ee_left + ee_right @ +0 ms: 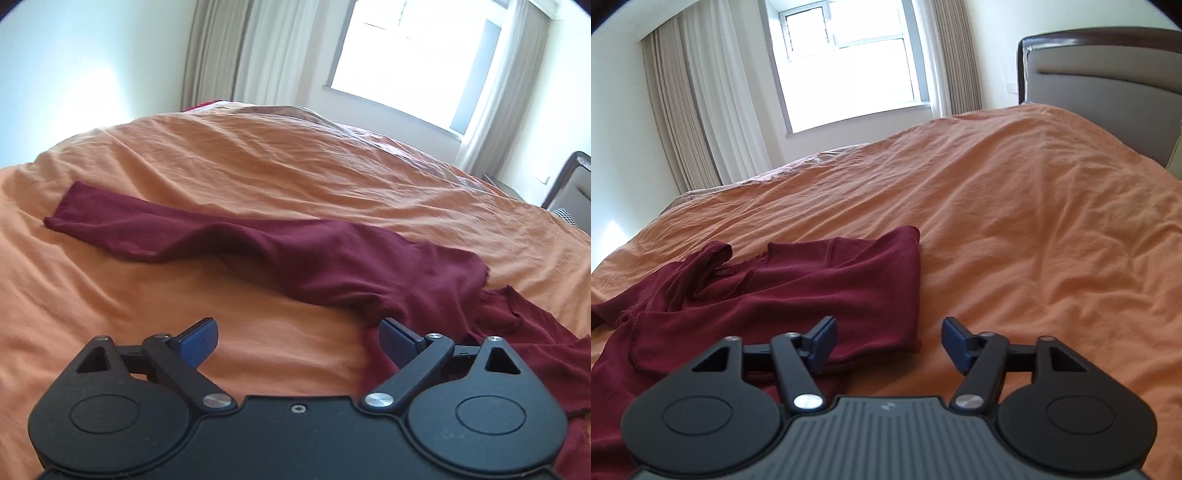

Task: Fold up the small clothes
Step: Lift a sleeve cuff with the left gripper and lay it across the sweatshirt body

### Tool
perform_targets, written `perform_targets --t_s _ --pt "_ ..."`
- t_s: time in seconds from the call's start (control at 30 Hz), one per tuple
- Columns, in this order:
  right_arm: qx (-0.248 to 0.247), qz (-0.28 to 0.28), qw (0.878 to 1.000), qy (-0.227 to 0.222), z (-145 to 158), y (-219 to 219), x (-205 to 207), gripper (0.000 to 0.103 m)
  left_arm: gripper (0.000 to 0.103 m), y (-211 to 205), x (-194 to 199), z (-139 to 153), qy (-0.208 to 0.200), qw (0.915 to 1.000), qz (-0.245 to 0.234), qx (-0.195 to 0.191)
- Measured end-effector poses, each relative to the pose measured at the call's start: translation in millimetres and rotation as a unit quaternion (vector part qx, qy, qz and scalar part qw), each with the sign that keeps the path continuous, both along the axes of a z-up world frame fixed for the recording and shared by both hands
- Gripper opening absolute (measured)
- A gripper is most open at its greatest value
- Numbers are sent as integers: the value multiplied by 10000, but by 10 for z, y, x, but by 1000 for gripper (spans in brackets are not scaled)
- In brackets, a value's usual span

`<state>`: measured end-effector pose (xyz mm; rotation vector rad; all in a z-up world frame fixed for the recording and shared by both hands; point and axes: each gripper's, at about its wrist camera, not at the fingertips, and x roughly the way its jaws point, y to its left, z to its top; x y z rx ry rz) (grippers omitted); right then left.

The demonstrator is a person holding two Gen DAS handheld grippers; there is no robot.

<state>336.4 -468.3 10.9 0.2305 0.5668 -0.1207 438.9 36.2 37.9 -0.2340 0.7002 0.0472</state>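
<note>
A dark red long-sleeved top (332,254) lies on the orange bed cover (221,166). In the left wrist view one sleeve stretches out to the left, and the body lies at the right. My left gripper (299,339) is open and empty, just above the cover, with its right finger over the top's edge. In the right wrist view the top (783,291) has a sleeve folded over its body and the neck opening at the left. My right gripper (888,343) is open and empty, its left finger over the top's right edge.
The orange cover (1034,221) spreads wide and wrinkled on all sides. A padded headboard (1108,88) stands at the right in the right wrist view. A window with curtains (849,66) is behind the bed.
</note>
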Motion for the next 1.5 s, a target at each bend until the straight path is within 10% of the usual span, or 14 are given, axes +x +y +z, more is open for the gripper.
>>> perform_targets --t_s 0.07,0.33,0.53,0.73,0.8,0.9,1.5 --pt "-82 204 9996 -166 58 149 -115 102 102 285 60 19 12 9996 261 110" --pt "-79 879 9955 -332 75 898 -456 103 102 1362 426 -155 370 9849 1471 -834" --pt "85 1125 9934 -185 -39 1324 -578 103 91 1675 696 -226 343 9789 1897 -677" --pt "-139 1235 9922 -118 -79 1513 -514 103 54 1776 827 -244 290 9718 2255 -625" --pt "-68 1238 9922 -115 -90 1544 -489 103 20 1799 824 -260 241 9691 2353 -696" --pt "17 1246 9922 -98 -113 1588 -463 103 4 1868 794 -262 95 9634 2494 -975" --pt "67 1303 9914 96 -206 1789 -476 103 3 2069 983 907 -1390 9735 1816 -87"
